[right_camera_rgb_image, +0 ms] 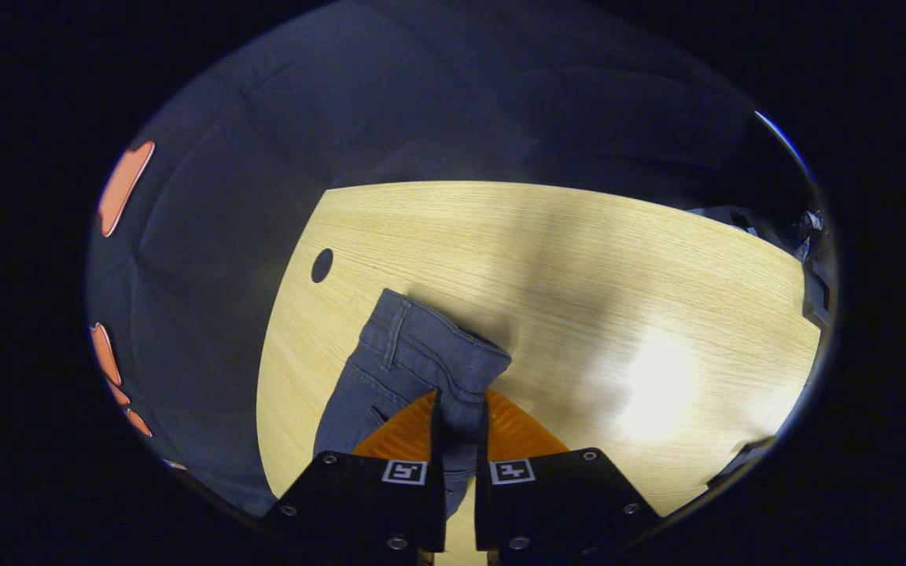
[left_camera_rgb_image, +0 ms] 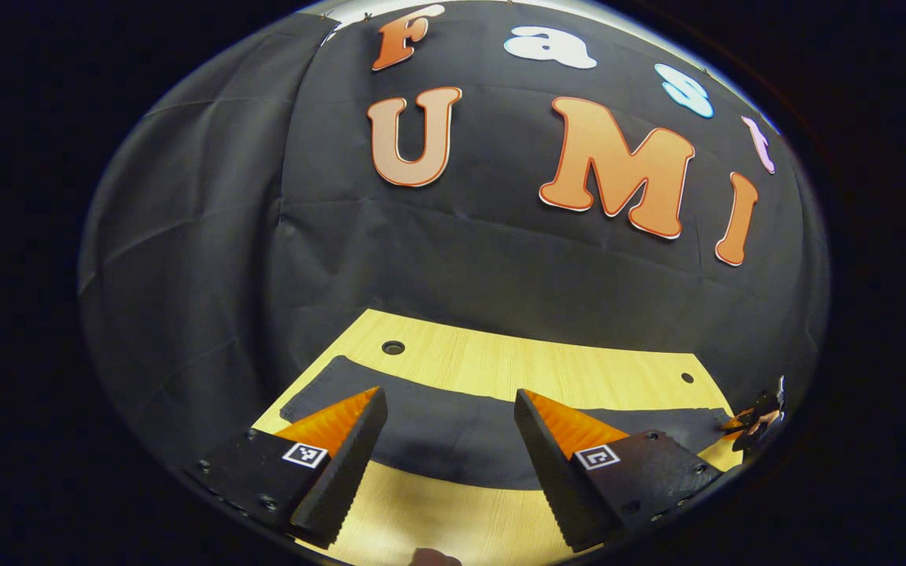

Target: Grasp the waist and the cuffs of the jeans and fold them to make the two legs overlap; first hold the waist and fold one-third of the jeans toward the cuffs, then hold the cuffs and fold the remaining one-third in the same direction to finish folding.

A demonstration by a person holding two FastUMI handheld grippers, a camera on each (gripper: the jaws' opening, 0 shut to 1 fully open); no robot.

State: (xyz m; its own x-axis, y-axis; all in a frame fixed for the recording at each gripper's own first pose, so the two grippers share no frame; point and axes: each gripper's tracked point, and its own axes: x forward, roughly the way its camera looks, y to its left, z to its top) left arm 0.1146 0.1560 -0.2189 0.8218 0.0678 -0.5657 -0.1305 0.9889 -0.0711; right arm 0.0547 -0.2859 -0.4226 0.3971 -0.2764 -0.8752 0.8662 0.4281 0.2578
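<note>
In the left gripper view the dark jeans [left_camera_rgb_image: 453, 448] lie stretched in a long band across the wooden table [left_camera_rgb_image: 547, 365]. My left gripper [left_camera_rgb_image: 449, 393] hangs open over the band's near edge, with nothing between its fingers. At the band's far right end the right gripper [left_camera_rgb_image: 756, 420] shows small, at the cloth. In the right gripper view my right gripper [right_camera_rgb_image: 461, 397] is shut on the waistband of the jeans [right_camera_rgb_image: 414, 354]. The cloth is pinched between both fingers and the waist end is lifted and bunched over the table [right_camera_rgb_image: 579, 259].
The tabletop has round holes [left_camera_rgb_image: 393, 347] [left_camera_rgb_image: 686, 377] [right_camera_rgb_image: 322, 265] near its far edge. Black cloth walls close the booth behind and beside the table. Dark equipment [right_camera_rgb_image: 811, 267] sits at the table's right edge. Part of a hand [left_camera_rgb_image: 433, 558] shows at the bottom.
</note>
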